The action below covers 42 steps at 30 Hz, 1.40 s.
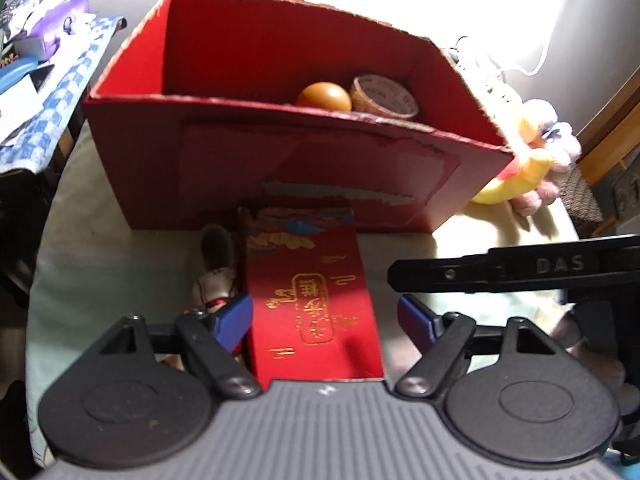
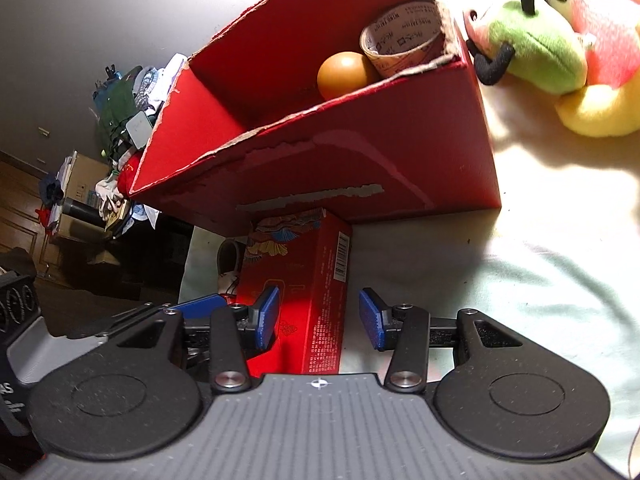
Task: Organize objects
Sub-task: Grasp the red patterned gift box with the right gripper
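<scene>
Centrally placed on a pale cloth surface (image 1: 120, 264): a large open red cardboard box (image 1: 280, 168), torn along its rim. Inside that box, toward its right end, an orange ball (image 1: 324, 97) touching a roll of printed tape (image 1: 384, 98).

Lying flat just in front of the big box, a small red gift carton (image 1: 312, 304) with gold lettering and a fan pattern, its far end touching or nearly touching the box's front wall. Seen from the right wrist, a barcode on the carton's side face (image 2: 320, 300).

Left gripper (image 1: 326, 318): jaws spread wide, blue pads on either side of the carton, not pressing it. Right gripper (image 2: 318, 318): jaws also apart, left pad against or just beside the carton's top face, right pad clear of it; actual contact impossible to tell.

Left of the carton, a small brownish figure (image 1: 216, 268), blurred and partly hidden behind the left gripper's finger.

Right of the big box, touching its end wall, a plush toy (image 2: 560, 52) in yellow, green and pink.

Beyond the box's left side, cluttered piles on a blue-checked cloth (image 1: 68, 88).
</scene>
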{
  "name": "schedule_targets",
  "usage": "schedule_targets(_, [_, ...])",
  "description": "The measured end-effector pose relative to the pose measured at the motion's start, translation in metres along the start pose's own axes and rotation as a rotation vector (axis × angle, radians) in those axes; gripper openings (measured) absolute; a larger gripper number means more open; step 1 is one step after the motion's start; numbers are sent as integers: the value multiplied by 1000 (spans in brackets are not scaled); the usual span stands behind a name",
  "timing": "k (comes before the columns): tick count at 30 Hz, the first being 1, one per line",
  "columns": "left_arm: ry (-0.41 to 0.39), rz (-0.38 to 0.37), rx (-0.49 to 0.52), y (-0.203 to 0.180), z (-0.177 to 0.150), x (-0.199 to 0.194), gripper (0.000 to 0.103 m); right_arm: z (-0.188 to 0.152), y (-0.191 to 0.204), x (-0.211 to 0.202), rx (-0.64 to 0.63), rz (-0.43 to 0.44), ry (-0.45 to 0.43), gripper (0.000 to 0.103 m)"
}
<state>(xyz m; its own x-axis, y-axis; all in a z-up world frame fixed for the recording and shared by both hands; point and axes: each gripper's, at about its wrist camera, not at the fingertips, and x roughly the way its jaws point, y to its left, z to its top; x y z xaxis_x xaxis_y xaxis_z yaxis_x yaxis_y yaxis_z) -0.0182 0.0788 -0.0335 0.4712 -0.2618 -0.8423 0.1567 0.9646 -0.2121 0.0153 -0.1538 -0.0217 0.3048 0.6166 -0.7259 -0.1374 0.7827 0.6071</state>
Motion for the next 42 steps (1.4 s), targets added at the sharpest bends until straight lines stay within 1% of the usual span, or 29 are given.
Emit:
schedule_targets(7, [35, -9, -9, 7, -1, 11, 81, -1, -2, 3, 23, 21, -2, 51])
schedule_targets(14, [38, -26, 0, 7, 1, 17, 85, 1, 0, 12, 31, 20, 10, 52])
schedule_targets(17, [44, -32, 2, 7, 3, 22, 90, 2, 1, 15, 33, 17, 15, 56])
schedule_targets(23, [61, -30, 36, 3, 5, 34, 92, 2, 1, 25, 25, 3, 33, 57])
schedule_targets(27, [74, -36, 70, -4, 6, 41, 92, 1, 1, 32, 30, -1, 43, 57])
schedule_targets(33, [81, -8, 109, -14, 4, 50, 93, 6, -6, 35, 47, 14, 60, 58])
schedule_targets(39, [86, 15, 84, -15, 8, 51, 91, 14, -15, 40, 52, 48, 99, 61])
schedule_targets(42, [92, 39, 78, -20, 10, 51, 91, 16, -14, 39, 11, 49, 124, 60])
